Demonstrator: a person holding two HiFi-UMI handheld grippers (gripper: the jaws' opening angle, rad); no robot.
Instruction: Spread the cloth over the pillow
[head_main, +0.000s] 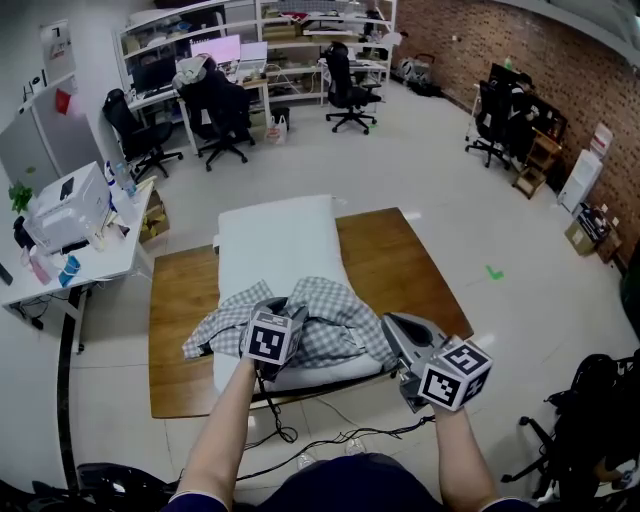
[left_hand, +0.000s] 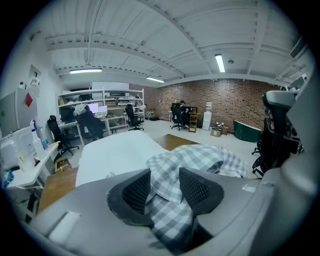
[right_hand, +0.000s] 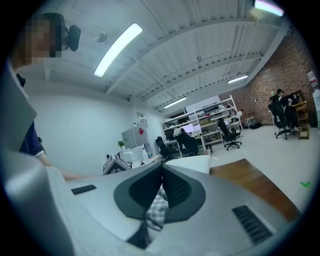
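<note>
A white pillow (head_main: 280, 235) lies lengthwise on a low wooden platform (head_main: 400, 260). A grey-and-white checked cloth (head_main: 335, 315) is bunched over the pillow's near end. My left gripper (head_main: 291, 313) sits at the cloth's near left part. Its jaws stand open, and a fold of the cloth (left_hand: 200, 160) lies loose between the pads, with the pillow (left_hand: 115, 152) beyond. My right gripper (head_main: 386, 325) is at the cloth's near right corner, shut on a strip of the cloth (right_hand: 157, 212). In the right gripper view the left gripper's marker cube (right_hand: 115, 165) shows to the left.
Cables (head_main: 330, 435) trail on the floor just before the platform. A white desk (head_main: 110, 255) with a printer stands at the left. Office chairs (head_main: 350, 95) and desks fill the back of the room. A black chair (head_main: 590, 410) stands at the near right.
</note>
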